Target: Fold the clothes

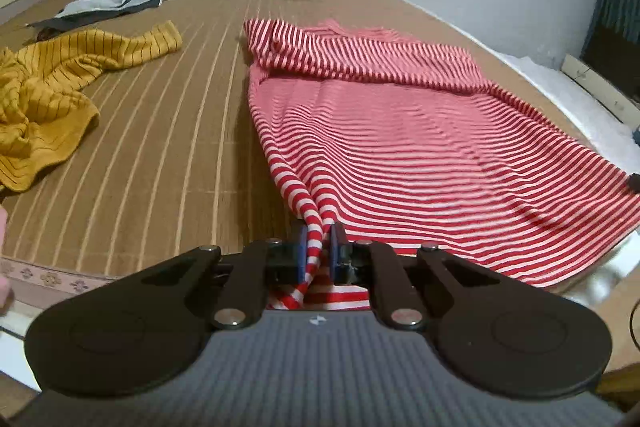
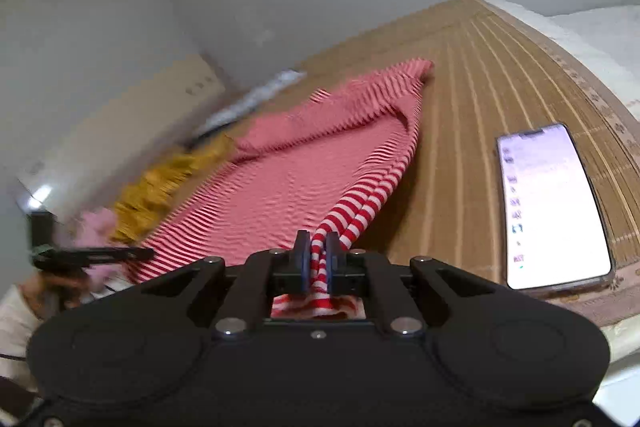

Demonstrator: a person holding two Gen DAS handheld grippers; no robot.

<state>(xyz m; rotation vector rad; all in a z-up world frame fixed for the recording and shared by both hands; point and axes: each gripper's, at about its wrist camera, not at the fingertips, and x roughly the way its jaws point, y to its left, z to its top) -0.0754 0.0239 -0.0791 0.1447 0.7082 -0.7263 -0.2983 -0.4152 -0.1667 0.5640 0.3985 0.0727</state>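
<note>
- Left claw [image 1: 319, 251] is clamped tight on a bunched corner of the red-and-white striped knit garment [image 1: 400, 147], blue pads pressing the fabric from both sides.
- From that pinch the cloth fans out toward 1 o'clock, lying mostly flat on the brown slatted bamboo bed mat [image 1: 168, 131], with shallow ripples running across the stripes.
- Its far end is folded back on itself into a thick band at 12 o'clock.
- Right claw [image 2: 319, 255] is also pressed shut on a gathered corner of the same striped garment [image 2: 288, 179]; a rolled edge climbs away toward 1 o'clock.
- A crumpled mustard-yellow striped sweater [image 1: 52, 95] sits at 9 o'clock in the left view, apart from the red cloth.
- Grey-and-dark clothing [image 1: 120, 1] lies beyond it at 11 o'clock.
- A lit smartphone [image 2: 554, 207] rests on the mat at 3 o'clock of the right claw.
</note>
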